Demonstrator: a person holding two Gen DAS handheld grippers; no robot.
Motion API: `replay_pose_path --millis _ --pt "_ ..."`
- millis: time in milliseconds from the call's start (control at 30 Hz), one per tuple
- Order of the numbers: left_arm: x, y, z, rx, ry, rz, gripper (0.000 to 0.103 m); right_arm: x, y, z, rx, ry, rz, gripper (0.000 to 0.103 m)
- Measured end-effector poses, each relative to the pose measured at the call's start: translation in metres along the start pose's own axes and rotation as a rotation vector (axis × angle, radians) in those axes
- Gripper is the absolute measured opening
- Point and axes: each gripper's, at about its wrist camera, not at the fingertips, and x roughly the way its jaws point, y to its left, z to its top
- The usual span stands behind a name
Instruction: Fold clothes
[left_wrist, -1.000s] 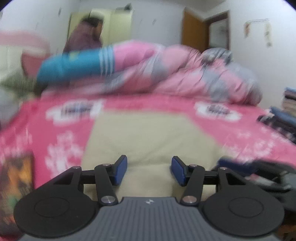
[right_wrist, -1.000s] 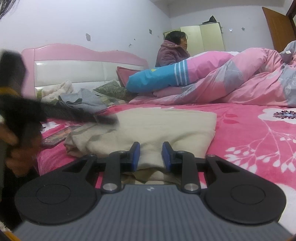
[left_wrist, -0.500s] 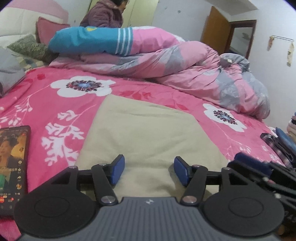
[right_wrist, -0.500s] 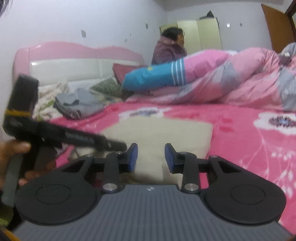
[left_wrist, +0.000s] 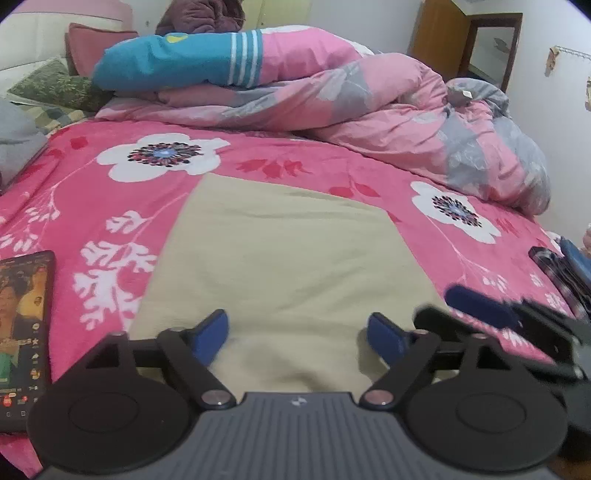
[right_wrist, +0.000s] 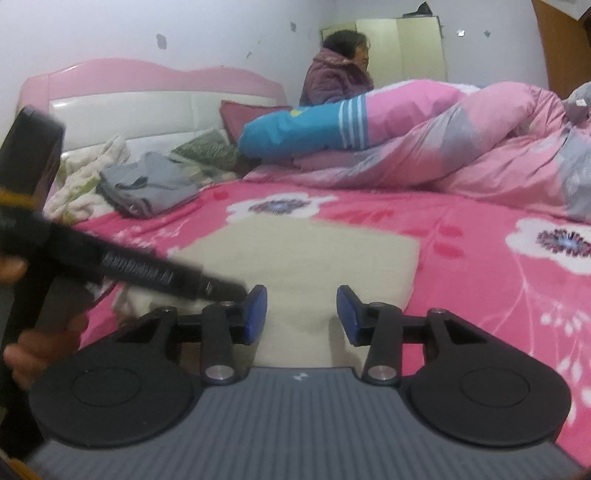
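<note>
Cloth fills the middle of both views: we see the beige garment (left_wrist: 291, 254) lying flat on the pink floral bedspread (left_wrist: 92, 192). Our left gripper (left_wrist: 297, 334) sits at bottom centre, jaws spread wide and just opened further, nothing pinched. Our right gripper (right_wrist: 302, 314) likewise has been opening, jaws apart, over the garment's near edge.

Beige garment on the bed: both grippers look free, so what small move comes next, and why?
Probably lift both grippers clear. The beige garment lies flat as a neat rectangle; the left gripper and right gripper have just been opening, nothing pinched between them. This fold looks done, so another piece may be next.
</note>
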Motion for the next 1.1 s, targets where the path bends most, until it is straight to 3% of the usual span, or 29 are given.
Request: replay_pose_path --millis 33,100,167,467,600,767,967,1100 --pt "0.001 -0.001 0.000 0.002 0.004 0.015 0.081 0.004 -0.003 0.000 0.005 0.008 -0.005 0.041" --pt "0.001 -0.003 0.001 0.005 0.010 0.009 0.090 0.015 -0.011 -0.005 0.040 0.046 0.000 0.041" --pt "0.000 -0.004 0.001 0.006 0.016 -0.005 0.091 0.024 -0.017 -0.015 0.056 0.089 -0.010 0.042" --pt "0.002 -0.013 0.006 0.019 0.053 0.037 0.093 0.025 -0.025 -0.020 0.115 0.074 0.029 0.042" --pt "-0.002 -0.012 0.019 -0.034 0.095 0.036 0.102 0.028 -0.031 -0.019 0.151 0.091 0.051 0.043" --pt "-0.006 -0.013 0.032 -0.042 0.105 0.125 0.103 0.029 -0.033 -0.017 0.165 0.112 0.065 0.043" --pt "0.009 -0.022 0.026 0.035 0.173 0.198 0.103 0.028 -0.035 -0.008 0.155 0.146 0.082 0.044" --pt "0.011 -0.027 0.023 0.072 0.176 0.219 0.103 0.024 -0.047 0.007 0.196 0.160 0.116 0.051"
